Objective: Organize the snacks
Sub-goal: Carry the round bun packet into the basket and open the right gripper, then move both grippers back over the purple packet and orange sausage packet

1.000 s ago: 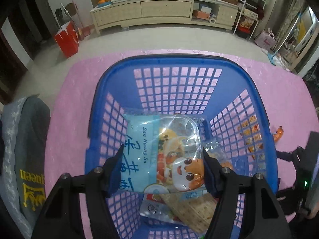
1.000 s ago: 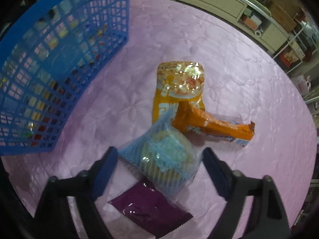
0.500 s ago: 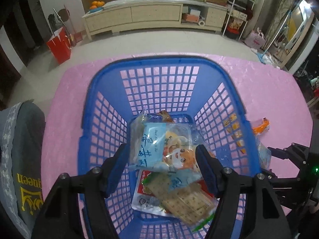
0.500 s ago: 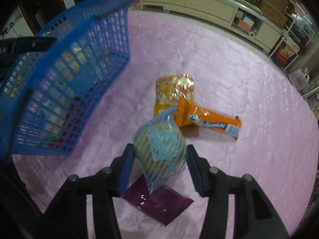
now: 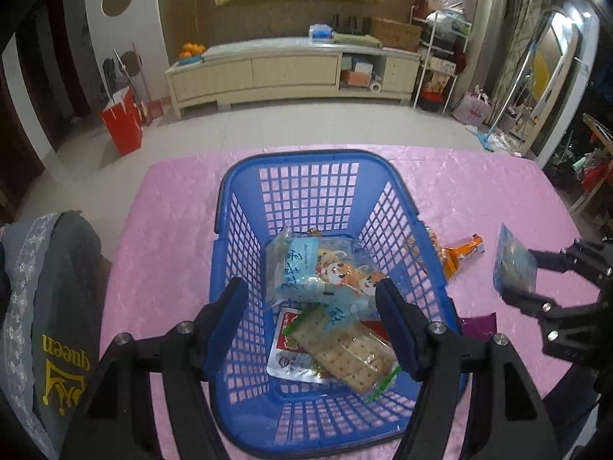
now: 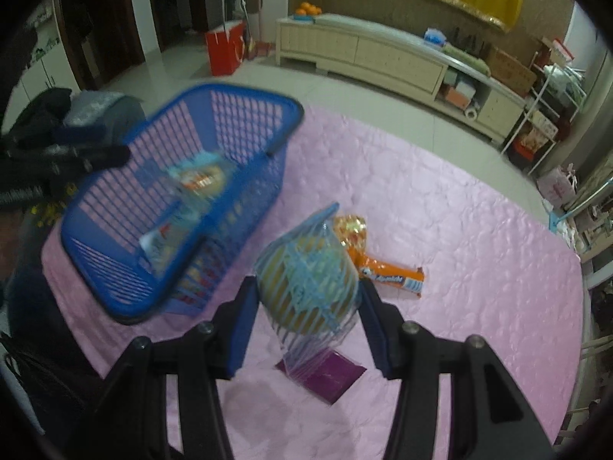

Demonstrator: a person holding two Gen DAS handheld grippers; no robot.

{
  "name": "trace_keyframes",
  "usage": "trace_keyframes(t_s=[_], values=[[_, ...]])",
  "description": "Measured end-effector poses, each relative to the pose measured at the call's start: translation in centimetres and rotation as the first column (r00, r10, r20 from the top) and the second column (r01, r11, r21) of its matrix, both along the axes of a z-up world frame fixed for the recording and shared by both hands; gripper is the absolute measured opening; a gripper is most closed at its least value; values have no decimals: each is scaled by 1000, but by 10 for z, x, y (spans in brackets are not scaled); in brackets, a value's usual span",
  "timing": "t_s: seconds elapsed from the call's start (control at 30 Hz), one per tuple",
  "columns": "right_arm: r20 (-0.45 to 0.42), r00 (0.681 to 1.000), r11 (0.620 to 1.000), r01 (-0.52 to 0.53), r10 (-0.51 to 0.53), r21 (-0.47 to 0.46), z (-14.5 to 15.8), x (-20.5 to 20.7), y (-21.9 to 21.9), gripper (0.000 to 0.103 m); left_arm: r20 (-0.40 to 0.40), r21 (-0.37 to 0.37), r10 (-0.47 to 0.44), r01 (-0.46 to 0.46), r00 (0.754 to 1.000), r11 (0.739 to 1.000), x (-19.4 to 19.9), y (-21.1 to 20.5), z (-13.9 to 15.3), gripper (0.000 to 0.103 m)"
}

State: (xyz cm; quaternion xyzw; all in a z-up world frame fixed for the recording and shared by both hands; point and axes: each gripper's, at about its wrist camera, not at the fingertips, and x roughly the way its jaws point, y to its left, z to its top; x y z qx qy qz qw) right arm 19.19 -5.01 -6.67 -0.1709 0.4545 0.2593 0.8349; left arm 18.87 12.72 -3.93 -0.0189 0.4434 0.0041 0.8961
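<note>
The right gripper (image 6: pixel 306 299) is being kept clamped on a blue-striped snack bag (image 6: pixel 306 291), held off the pink table (image 6: pixel 479 268) just right of the blue basket (image 6: pixel 126 306). The left gripper (image 5: pixel 312 324) is being held wide open, empty, above the basket's near edge, over the cracker pack (image 5: pixel 345 352).

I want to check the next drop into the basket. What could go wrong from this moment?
1. The right gripper pinches the blue-striped pastry bag only by its soft sides, so the bag might slip out before reaching the blue basket.
2. The left gripper hangs open over the basket, where the two grippers could collide.
3. The purple packet and orange bar lie below and could be knocked.
</note>
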Motion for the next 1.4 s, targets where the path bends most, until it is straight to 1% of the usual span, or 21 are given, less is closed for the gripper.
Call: trace_keyframes(t_s=[0.03, 0.07, 0.17, 0.27, 0.47, 0.57, 0.67, 0.77, 0.93, 1.07, 1.27, 1.33, 1.4], values=[[7, 1000, 1000, -4, 4, 11, 5, -4, 2, 56, 5, 3, -3, 3, 1000, 1000, -3, 0, 1, 78], [14, 1000, 1000, -5, 5, 19, 9, -5, 2, 56, 13, 9, -3, 3, 1000, 1000, -7, -1, 3, 90], [35, 999, 999, -18, 17, 38, 23, -13, 9, 56, 36, 25, -10, 9, 999, 1000, -16, -2, 6, 90], [47, 998, 998, -35, 33, 48, 32, -12, 18, 56, 42, 30, 3, -4, 999, 1000, -22, 4, 8, 96], [57, 995, 994, -85, 81, 68, 42, -3, 46, 57, 70, 26, 18, -19, 997, 999, -35, 20, 8, 96], [53, 992, 991, -117, 113, 64, 40, 3, 66, 56, 76, 13, 52, -53, 996, 998, -37, 30, 7, 101], [39, 990, 989, -135, 133, 53, 34, 12, 85, 56, 71, -11, 84, -83, 994, 996, -36, 43, 5, 102], [12, 990, 989, -143, 142, 49, 26, 23, 102, 56, 63, -15, 109, -109, 992, 994, -32, 56, 1, 102], [-17, 988, 988, -152, 152, 25, 10, 42, 127, 57, 64, -38, 119, -117, 991, 992, -28, 75, -5, 102], [-38, 989, 989, -146, 146, -5, -3, 55, 137, 57, 52, -38, 134, -132, 990, 991, -22, 86, -11, 102], [-32, 994, 991, -110, 108, -76, -17, 70, 143, 57, 29, -36, 148, -147, 989, 989, -11, 94, -21, 102], [-34, 994, 991, -104, 101, -89, -19, 73, 143, 66, 25, -42, 149, -148, 989, 988, -10, 94, -22, 102], [-5, 996, 991, -87, 86, -97, -17, 71, 143, 73, 23, -44, 146, -145, 989, 989, -10, 93, -23, 102]])
